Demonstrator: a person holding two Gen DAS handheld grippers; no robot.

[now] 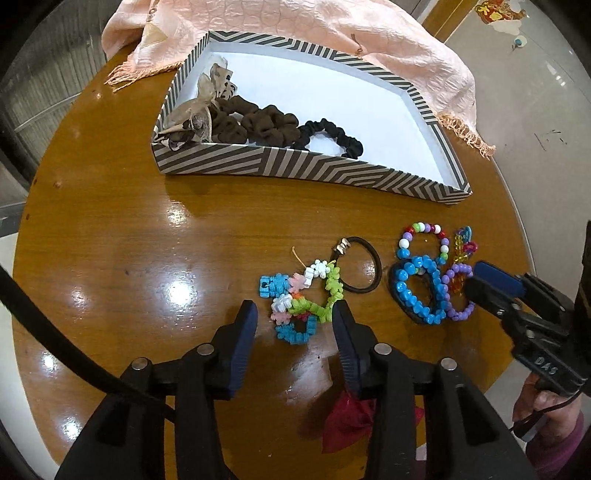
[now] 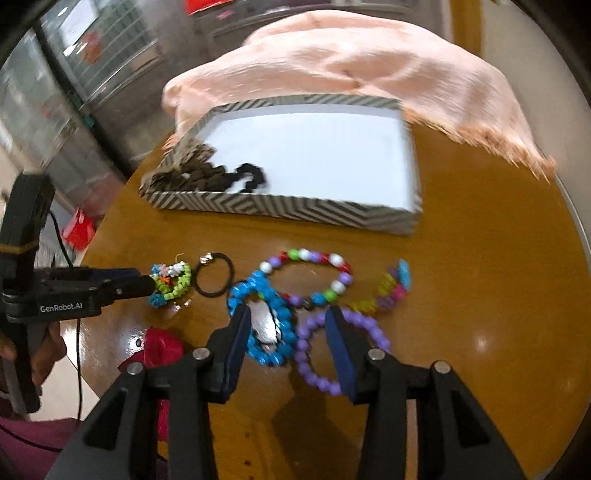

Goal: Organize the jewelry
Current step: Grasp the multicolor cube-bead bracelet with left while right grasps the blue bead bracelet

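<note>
left hand-held gripper [image 1: 294,325] wide, released, either side of flower bracelet [image 1: 301,301], ready to pinch. right hand-held gripper [image 2: 283,328] released over blue bracelet [image 2: 264,321]. both on counter [image 1: 147,240], near striped box [image 1: 295,162] for sorting.

A round glossy brown wooden table [image 1: 129,236] carries a crumpled peach fringed fabric scarf [image 1: 332,33] at its far edge and a crumpled red cloth [image 1: 347,421] at its near edge.

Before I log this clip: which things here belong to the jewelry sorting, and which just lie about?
Job: striped box, scrunchies, flower bracelet, black hair tie, blue bracelet, purple bracelet, mixed bracelet.
Lying about: pink scarf, red cloth.
</note>
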